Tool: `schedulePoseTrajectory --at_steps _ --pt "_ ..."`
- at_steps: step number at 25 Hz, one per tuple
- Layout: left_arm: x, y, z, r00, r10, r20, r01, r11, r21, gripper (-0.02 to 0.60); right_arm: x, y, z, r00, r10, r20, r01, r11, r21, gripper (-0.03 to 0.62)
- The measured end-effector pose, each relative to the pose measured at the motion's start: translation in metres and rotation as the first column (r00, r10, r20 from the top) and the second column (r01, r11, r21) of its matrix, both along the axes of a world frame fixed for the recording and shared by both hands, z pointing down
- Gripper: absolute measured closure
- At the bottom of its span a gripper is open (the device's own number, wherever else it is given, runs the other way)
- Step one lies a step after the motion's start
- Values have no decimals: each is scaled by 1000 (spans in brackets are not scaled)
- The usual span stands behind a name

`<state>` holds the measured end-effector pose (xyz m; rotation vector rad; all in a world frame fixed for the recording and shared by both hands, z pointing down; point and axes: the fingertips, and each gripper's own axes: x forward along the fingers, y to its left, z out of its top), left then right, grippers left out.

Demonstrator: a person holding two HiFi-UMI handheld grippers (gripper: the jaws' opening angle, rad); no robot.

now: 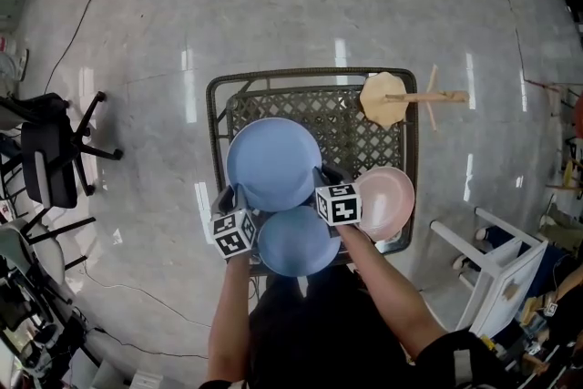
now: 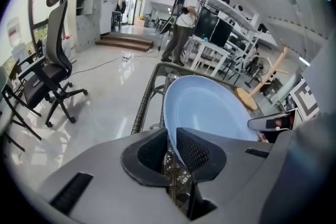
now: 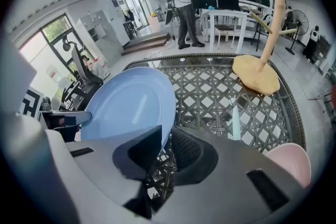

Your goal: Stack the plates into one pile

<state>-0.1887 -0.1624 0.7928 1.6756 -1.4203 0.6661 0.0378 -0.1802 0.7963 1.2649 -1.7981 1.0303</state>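
Grey shiny floor lies all round a dark woven counter (image 1: 364, 141), and three plates are on or over it. On the counter's left side is the big blue plate (image 1: 273, 161), seen from the head view. It is tipped up at a slant, and the woven top shows under its near edge in both gripper views. Each side of it is held. The left hand-held gripper (image 1: 239, 194) has its jaws pinched on the plate's left rim, with the rim right between the two black pads (image 2: 195, 150). The right hand-held gripper (image 1: 321, 175) has its jaws pinched on the right rim in the same way. Just below the big plate, closest to the person, sits a small blue plate (image 1: 297, 241) at the counter's near edge, between the two arms. A pink plate (image 1: 387, 200) lies flat at the near right corner, just beside the right hand-held gripper. A wooden stand (image 1: 387, 98) with a round base is at the far right corner. A black office chair (image 1: 50, 155) is on the floor well off to the left, and a white frame (image 1: 496, 273) is on the right.
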Motion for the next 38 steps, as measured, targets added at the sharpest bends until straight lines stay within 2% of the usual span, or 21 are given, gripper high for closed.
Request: schedulePoseTrajectory --at_steps 7,19,28,38 --pt "0 12 -40 1000 -9 -23 10 997 71 517 1 13 -36 1000 12 10 -13 998 59 540" --pt "4 76 -88 998 42 -43 -36 990 138 517 5 87 -80 998 61 27 -64 991 120 540" --pt "14 138 -94 995 88 -55 -79 986 147 517 15 159 -88 995 96 23 -99 986 131 540" --pt "21 185 -79 988 145 -45 -139 983 117 515 21 214 -75 990 142 13 -143 984 108 540"
